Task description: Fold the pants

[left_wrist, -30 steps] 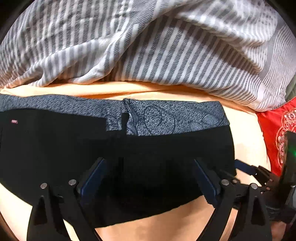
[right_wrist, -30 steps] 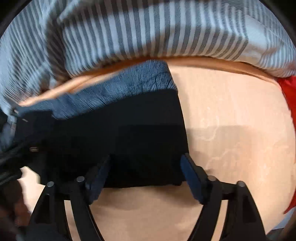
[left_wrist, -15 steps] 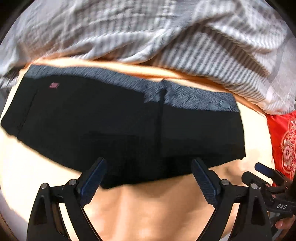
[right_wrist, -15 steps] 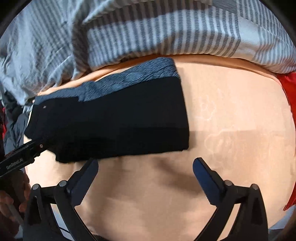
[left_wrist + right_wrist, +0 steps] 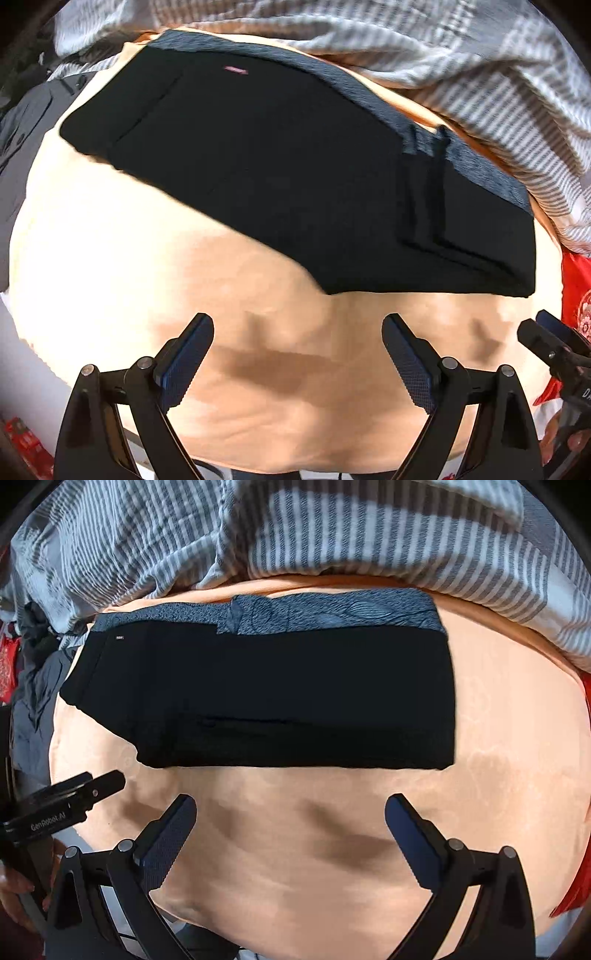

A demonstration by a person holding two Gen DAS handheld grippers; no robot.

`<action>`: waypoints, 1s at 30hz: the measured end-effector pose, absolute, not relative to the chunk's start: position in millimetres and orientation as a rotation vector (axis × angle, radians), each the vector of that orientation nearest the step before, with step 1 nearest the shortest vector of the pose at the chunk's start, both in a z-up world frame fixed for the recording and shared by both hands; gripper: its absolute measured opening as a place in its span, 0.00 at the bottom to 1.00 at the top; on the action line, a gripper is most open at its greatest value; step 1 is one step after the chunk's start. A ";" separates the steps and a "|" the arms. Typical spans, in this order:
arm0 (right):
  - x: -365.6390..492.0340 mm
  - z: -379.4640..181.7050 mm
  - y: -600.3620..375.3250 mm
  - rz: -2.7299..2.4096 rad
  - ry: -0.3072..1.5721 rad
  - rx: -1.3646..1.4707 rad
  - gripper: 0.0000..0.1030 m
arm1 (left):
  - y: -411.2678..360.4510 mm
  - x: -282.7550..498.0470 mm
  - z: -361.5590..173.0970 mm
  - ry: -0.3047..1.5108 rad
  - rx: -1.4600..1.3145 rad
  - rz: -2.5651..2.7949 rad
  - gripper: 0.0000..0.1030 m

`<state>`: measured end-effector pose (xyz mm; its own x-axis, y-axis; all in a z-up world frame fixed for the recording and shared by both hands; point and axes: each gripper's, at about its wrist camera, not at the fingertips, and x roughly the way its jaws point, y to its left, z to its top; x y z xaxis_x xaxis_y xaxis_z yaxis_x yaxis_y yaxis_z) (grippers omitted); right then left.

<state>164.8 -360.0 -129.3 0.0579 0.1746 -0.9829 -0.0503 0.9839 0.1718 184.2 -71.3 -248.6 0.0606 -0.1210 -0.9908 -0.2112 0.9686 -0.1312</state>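
Through my left wrist camera, my left gripper (image 5: 297, 356) hangs over bare peach sheet (image 5: 147, 258), its jaws spread wide with nothing between them. The pads (image 5: 186, 356) touch no cloth. The pants (image 5: 295, 177) lie flat on the sheet ahead of my fingers, well clear of them, folded into a long black band that runs slantwise from upper left to lower right. A grey patterned waistband (image 5: 480, 162) lines their far edge, and a small pink tag (image 5: 235, 69) sits near the upper left end. Beyond the pants a striped blanket (image 5: 443, 55) is bunched along the top. At the right edge I see the tip of my right gripper (image 5: 554, 343), and red cloth (image 5: 578, 280) behind it.

Through my right wrist camera, my right gripper (image 5: 290, 830) is likewise released: its jaws have just been opening and now stand wide, with only sheet (image 5: 295, 849) beneath them and nothing in between. The pants (image 5: 277, 694) lie ahead, apart from my pads (image 5: 168, 840), as a level black rectangle with the waistband (image 5: 332, 614) along the far side, close to the blanket (image 5: 295, 528). My left gripper (image 5: 74, 797) pokes in from the left, just beside the lower left corner of the pants but not touching them. A heap of dark clothing (image 5: 33, 701) lies at the left edge.
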 end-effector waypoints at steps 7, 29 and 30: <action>165.8 -134.2 -315.7 0.162 1.536 0.068 0.99 | -24.0 191.1 -244.0 1.502 -0.266 0.105 0.90; 211.4 -142.7 -227.3 0.193 1.542 -0.047 0.99 | 54.4 207.8 -255.1 1.503 -0.314 0.144 0.90; 213.3 -143.7 -228.7 0.187 1.544 -0.042 0.99 | 56.5 208.3 -255.9 1.503 -0.311 0.149 0.90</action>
